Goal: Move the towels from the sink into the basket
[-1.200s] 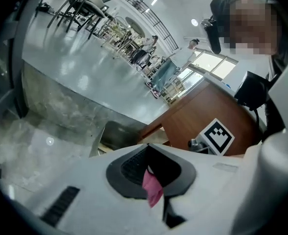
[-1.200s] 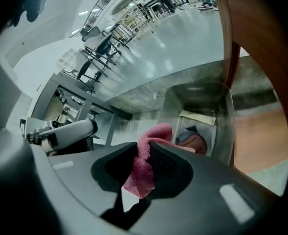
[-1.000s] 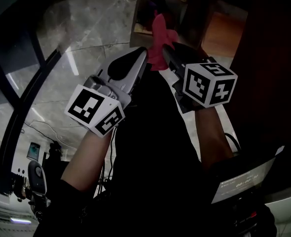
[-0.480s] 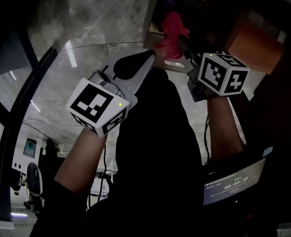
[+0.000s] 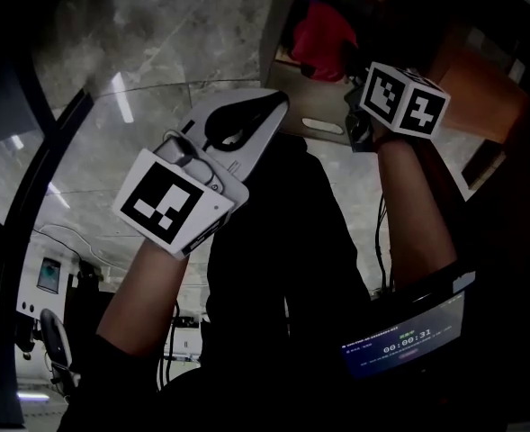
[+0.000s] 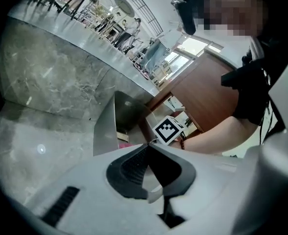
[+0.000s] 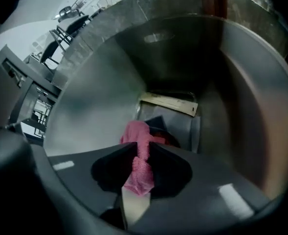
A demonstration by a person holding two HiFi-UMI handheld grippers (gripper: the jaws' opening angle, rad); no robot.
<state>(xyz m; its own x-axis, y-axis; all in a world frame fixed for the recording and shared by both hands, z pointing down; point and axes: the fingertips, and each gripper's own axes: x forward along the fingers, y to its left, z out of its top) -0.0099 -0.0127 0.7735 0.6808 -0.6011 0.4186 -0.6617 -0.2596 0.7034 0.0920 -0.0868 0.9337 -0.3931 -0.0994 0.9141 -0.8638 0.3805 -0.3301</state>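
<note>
Head view: we judge this carry nearly done. Our right tool (image 5: 344, 57) pinches the pink towel (image 5: 323, 36) just inside the basket (image 5: 311, 106), not yet released. Our left tool (image 5: 276, 106) hovers beside the basket.

Left gripper view: its jaws are pressed together, empty.

Right gripper view: the pink towel hangs bunched and nubbly above dark and red cloths (image 7: 159, 125) on the basket's bottom. We cannot see the sink.

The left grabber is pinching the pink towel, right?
Not the left one. The right gripper is pinching the pink towel, as the right gripper view shows. The left gripper is shut with nothing in it.
</note>
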